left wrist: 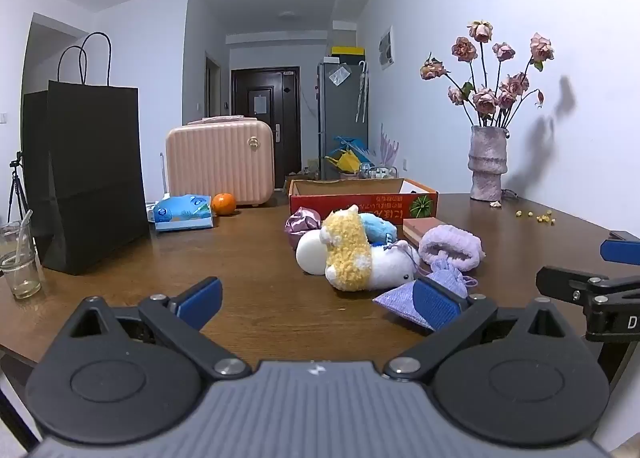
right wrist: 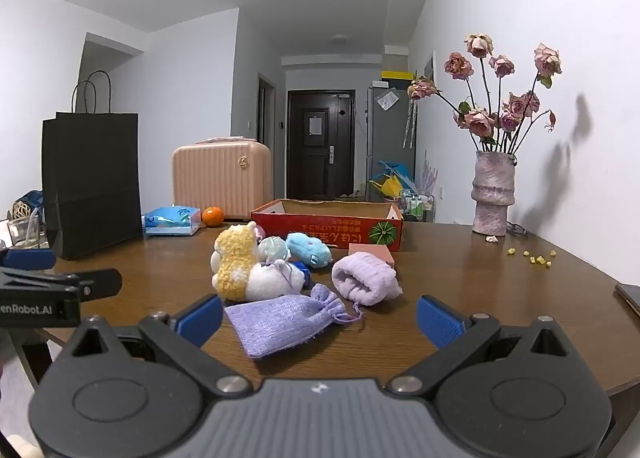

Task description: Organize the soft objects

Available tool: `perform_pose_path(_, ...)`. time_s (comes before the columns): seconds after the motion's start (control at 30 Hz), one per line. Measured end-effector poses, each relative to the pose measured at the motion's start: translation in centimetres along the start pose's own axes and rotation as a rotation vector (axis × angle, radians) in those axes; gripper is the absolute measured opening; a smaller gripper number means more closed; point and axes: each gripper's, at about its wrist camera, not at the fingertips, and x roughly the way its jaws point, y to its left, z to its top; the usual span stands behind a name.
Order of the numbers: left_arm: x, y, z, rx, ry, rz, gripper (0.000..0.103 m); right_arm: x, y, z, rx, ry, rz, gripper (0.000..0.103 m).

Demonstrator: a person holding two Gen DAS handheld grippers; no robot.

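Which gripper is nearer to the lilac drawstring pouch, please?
Right. The right gripper has the lilac drawstring pouch between its open fingers; the left gripper sits beside it, to the left.

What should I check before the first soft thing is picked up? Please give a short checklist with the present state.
1. Right claw open, nothing held: ok.
2. Left claw open, nothing held: ok.
3. Lilac drawstring pouch lies nearest, in front of the right claw: ok.
4. Red cardboard box open on top: ok.
5. Box inside free of things: cannot tell.
6. Vase stands apart from the soft pile: ok.
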Motion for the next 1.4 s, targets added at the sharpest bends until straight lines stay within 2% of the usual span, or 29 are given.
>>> perform_pose_path(0.03,-0.12,-0.03,-0.08,0.010,-0.045,0.004,0.103,0.02,-0.01,0.00,0.006,0.013,0.002,0.103)
perform_pose_path(0.23,-0.08,-0.01,-0.04,0.007,-0.016,0.001,0.103,-0.06,0.03,-0.06,0.007,0.007,0.004,0.103)
perform_pose_path(1.4,0.06,-0.14,-0.47,0.002,-0.017,-0.004,0.103,-0.20,-0.14,-0.23,0.014,0.006,-0.004,0.103)
